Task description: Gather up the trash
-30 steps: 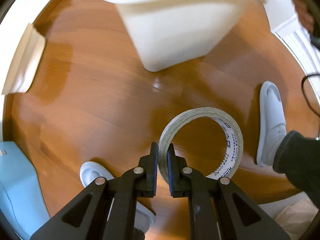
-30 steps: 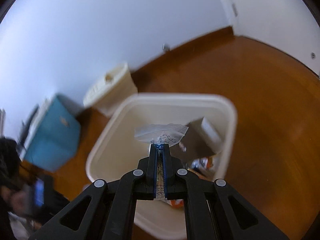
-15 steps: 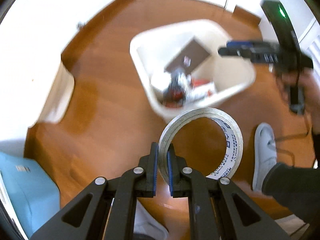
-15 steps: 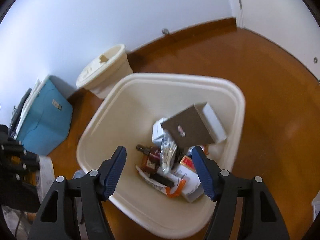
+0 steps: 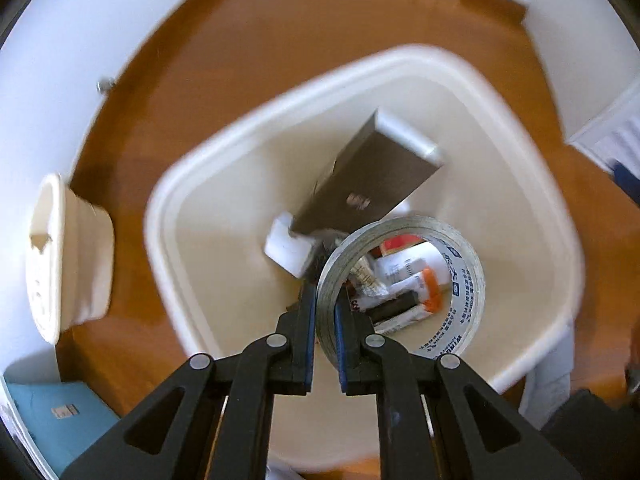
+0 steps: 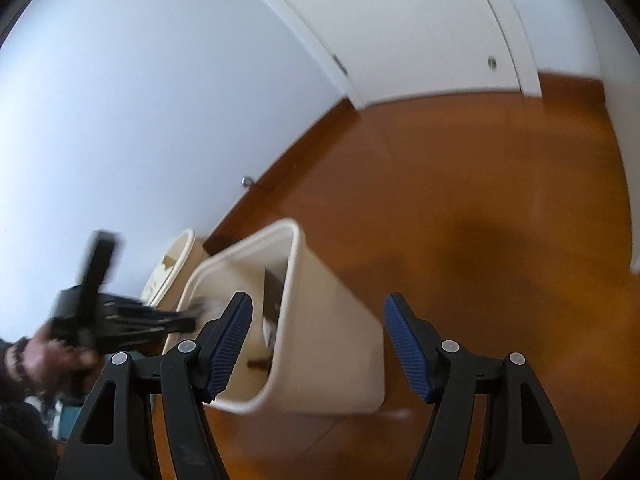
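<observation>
In the left wrist view there is one left gripper (image 5: 323, 308). Its two black fingers with blue pads squeeze the wall of one grey roll of sticky tape (image 5: 404, 288). The roll stands on edge, with its ring reaching out to the right of the fingers. Blue letters run around the white inside of the roll, but they are too small to read. Right under the gripper and the roll sits one big cream plastic bin with rounded corners (image 5: 532, 184). In the bin I count one grey flat box with white sides (image 5: 372, 176), leaning up, and one small white block (image 5: 288, 244) just ahead of the fingers. Through the ring of tape there are some white packets with orange caps (image 5: 416, 280); the words on them are blurry. To the left of the gripper stands one smaller cream round bin (image 5: 68, 256) by the white wall. Near the bottom left there is one light blue box (image 5: 60, 416).

In the right wrist view the right gripper (image 6: 318, 344) has its fingers wide apart, with nothing between them. The cream bin (image 6: 332, 344) stands on the brown wood floor (image 6: 480, 184) just ahead of it. To its left a blurry hand (image 6: 48, 356) holds the other black tool over the bin.
</observation>
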The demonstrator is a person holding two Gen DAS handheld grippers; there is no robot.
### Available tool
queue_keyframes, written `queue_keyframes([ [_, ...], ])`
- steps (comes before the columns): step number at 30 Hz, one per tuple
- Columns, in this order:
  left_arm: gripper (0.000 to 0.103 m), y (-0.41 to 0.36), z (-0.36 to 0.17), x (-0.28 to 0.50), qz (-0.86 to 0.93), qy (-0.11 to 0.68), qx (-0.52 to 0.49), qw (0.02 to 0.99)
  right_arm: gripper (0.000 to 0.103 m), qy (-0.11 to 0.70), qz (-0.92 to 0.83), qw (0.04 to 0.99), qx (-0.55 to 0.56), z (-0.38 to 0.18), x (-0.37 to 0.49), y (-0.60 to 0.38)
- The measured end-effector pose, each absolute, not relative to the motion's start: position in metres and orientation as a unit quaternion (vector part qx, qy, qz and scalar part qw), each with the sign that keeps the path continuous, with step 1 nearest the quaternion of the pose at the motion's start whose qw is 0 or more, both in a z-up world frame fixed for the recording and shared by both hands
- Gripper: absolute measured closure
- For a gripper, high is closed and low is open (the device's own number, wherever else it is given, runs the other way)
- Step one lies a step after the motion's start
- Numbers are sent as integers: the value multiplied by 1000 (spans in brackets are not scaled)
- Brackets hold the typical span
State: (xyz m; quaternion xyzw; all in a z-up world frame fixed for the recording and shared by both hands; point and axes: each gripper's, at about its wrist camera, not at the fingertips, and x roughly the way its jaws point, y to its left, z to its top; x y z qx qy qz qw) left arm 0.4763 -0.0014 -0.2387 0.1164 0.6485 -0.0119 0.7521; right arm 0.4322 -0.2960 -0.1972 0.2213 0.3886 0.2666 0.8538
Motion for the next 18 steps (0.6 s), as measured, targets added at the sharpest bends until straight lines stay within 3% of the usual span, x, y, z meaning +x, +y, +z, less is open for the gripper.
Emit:
queue_keyframes([
  [4, 88, 9, -272, 490, 12, 677, 87, 730, 31, 403, 286, 845, 207, -205, 429, -285],
  [10, 87, 7, -281, 486, 16, 681, 99, 726, 31, 411, 283, 841, 209, -224, 424, -288],
  [18, 85, 19, -217, 435, 0, 644, 87, 760, 31, 392, 286, 856, 177, -200, 413, -287],
])
